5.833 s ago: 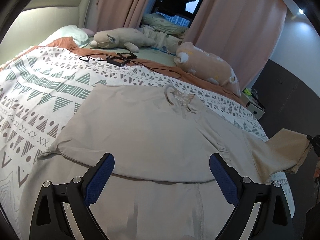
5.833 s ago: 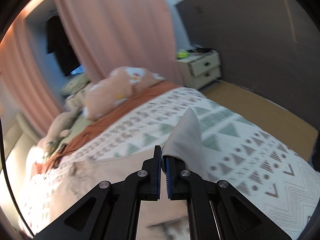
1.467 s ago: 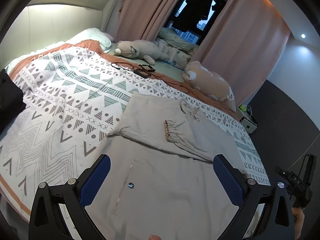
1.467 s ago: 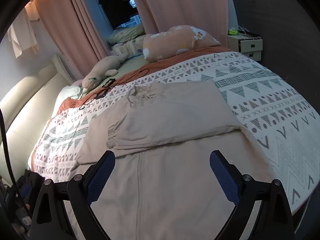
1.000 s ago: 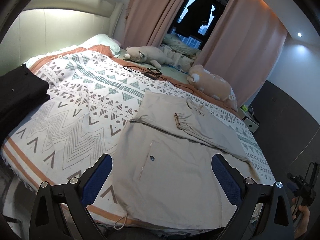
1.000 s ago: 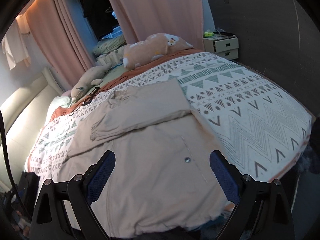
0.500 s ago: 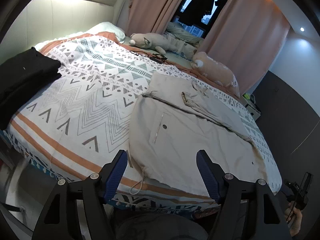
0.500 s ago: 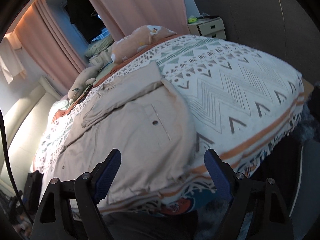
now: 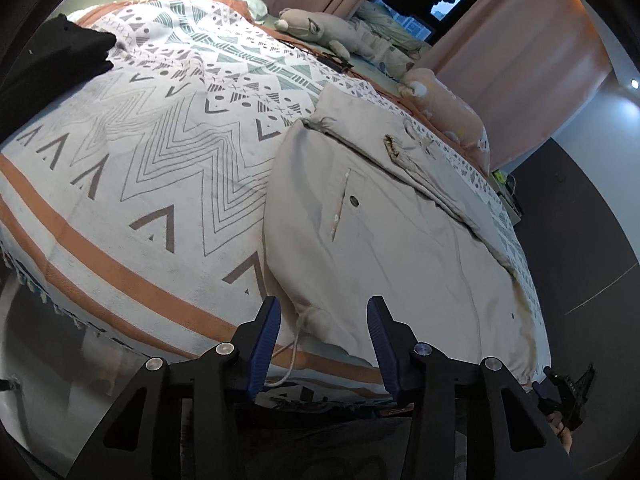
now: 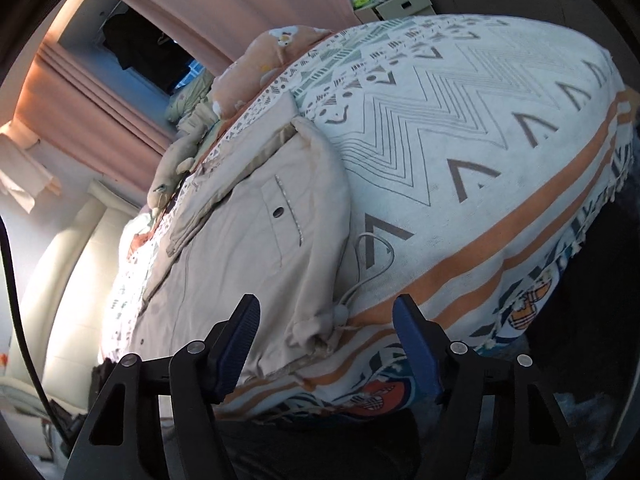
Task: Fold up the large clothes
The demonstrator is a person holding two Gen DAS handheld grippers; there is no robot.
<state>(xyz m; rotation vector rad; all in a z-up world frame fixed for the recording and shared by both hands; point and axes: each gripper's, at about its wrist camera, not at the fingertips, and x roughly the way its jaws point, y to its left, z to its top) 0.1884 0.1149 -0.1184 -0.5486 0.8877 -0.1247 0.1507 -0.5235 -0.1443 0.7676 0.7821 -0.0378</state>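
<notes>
The beige jacket's (image 9: pixel 392 240) near hem corners lay between each half-closing, empty gripper: left gripper (image 9: pixel 323 334), right gripper (image 10: pixel 326 330).

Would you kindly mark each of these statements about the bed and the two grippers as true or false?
1. A beige jacket lies spread on the patterned blanket. True.
2. The left gripper is clamped on the jacket's hem. False: its jaws have been closing, but its pads do not yet press on the hem corner between them.
3. A drawstring trails from the hem onto the blanket. True.
4. The right gripper holds a sleeve up in the air. False: it is open, with the hem corner between its pads.
5. The jacket's sleeves hang off the bed. False: they are folded across its chest.
</notes>
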